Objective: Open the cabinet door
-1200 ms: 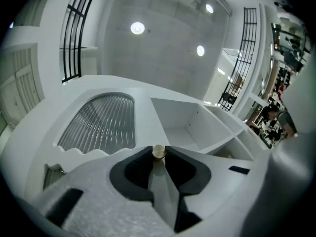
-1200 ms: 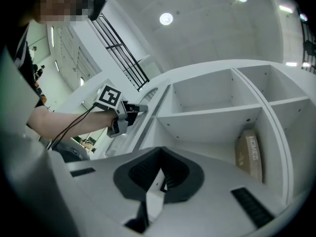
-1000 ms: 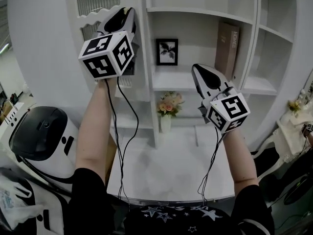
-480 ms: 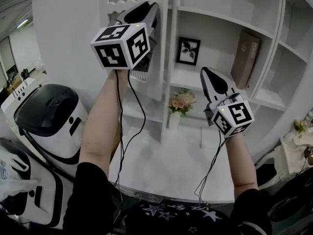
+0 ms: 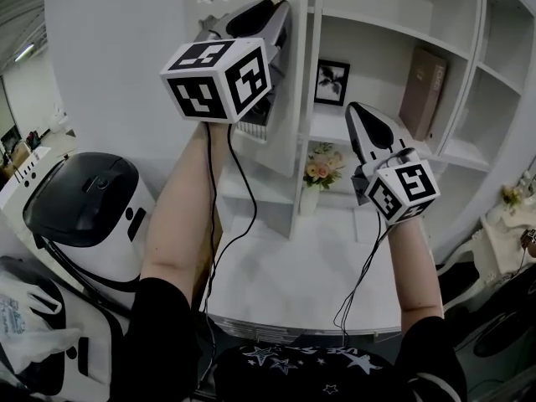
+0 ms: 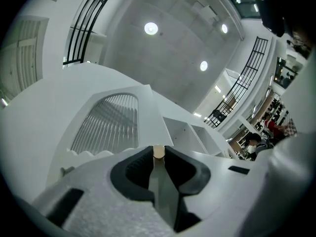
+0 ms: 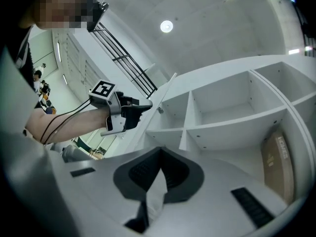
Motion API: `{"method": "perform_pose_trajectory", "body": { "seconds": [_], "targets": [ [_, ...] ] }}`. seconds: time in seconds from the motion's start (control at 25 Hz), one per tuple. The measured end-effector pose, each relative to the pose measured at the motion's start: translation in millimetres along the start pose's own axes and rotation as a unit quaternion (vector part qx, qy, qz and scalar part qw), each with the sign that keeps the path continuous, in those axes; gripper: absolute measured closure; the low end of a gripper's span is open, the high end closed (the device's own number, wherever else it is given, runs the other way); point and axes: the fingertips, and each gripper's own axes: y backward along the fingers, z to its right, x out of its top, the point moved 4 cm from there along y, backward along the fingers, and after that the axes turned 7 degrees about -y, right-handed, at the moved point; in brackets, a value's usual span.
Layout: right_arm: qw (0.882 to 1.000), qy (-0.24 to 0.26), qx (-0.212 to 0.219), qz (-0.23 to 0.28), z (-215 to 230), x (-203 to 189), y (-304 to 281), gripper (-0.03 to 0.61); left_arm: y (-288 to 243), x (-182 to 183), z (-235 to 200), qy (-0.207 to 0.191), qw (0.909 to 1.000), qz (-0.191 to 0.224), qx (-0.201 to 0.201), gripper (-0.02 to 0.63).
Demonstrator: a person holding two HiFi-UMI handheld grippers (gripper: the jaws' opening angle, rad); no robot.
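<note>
My left claw (image 6: 158, 158) is clenched on the knob (image 6: 158, 151) of the cabinet door (image 6: 106, 127), ajar left of the shelves (image 7: 237, 120). Door looks light and rigid; the small knob may slip. Right claw (image 7: 160, 154) closed, empty.

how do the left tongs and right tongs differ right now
The left tongs are held high against the cabinet door, while the right tongs sit lower, in front of the open shelves. The left tongs are closed on the small tan door knob; the right tongs are closed on nothing. Both point upward and have their jaws together.
</note>
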Motion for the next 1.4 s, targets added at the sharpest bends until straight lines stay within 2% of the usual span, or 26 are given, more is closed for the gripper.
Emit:
{"method": "perform_pose_trajectory", "body": {
  "seconds": [0.24,0.56,0.96,1.2,1.4],
  "targets": [
    [1.000,0.007,-0.008,-0.005,-39,-2,-5,0.572,28,12,-10,0.015,0.9994,0.015,-0.027,0.535],
    [0.999,0.027,-0.016,-0.007,-81,4,-8,0.572,74,42,-33,0.059,0.9946,0.046,-0.072,0.534],
    [1.000,0.007,-0.022,-0.015,-148,-13,-28,0.572,124,67,-75,0.035,0.9929,0.045,-0.104,0.522],
    [1.000,0.009,-0.025,-0.011,-183,-7,-42,0.572,143,75,-102,0.068,0.9873,0.045,-0.136,0.518],
    [0.999,0.007,-0.029,-0.016,-209,-11,-51,0.572,164,79,-130,0.094,0.9841,0.051,-0.141,0.512]
  ]
}}
